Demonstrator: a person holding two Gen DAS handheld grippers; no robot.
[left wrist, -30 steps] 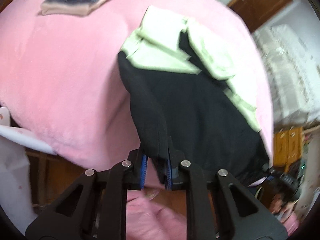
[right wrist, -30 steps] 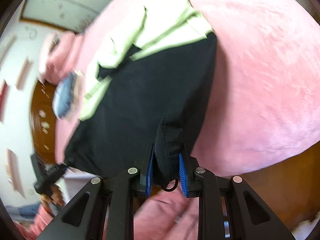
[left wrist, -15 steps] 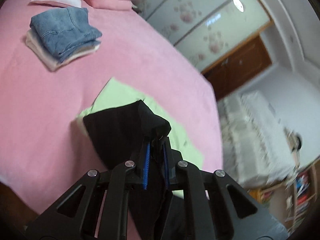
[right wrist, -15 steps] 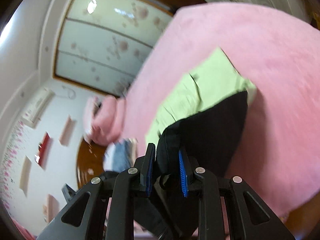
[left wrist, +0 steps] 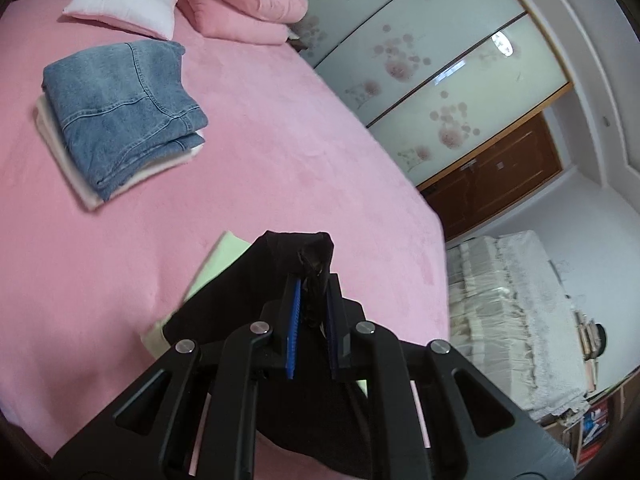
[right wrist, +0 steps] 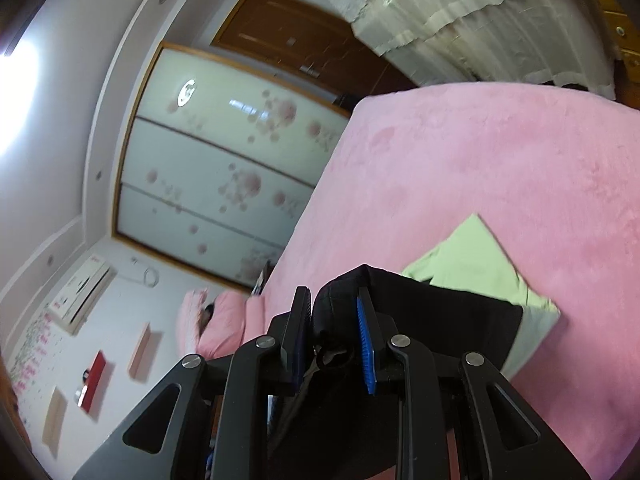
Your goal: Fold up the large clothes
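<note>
Both tools are clenched on the black-and-pale-green cloth garment [left wrist: 256, 280]: left tool [left wrist: 311, 312], right tool [right wrist: 334, 332]. A thin pinch could slip, dropping the fold crooked on the pink plush bed [left wrist: 280, 152].

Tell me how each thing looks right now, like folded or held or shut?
Left tool: shut on the black-and-green garment.
Right tool: shut on the same garment.
Black-and-green garment: black part lifted, green part lying on the bed.
Jeans: folded, stacked on a cream garment.
Wardrobe doors: shut.
</note>
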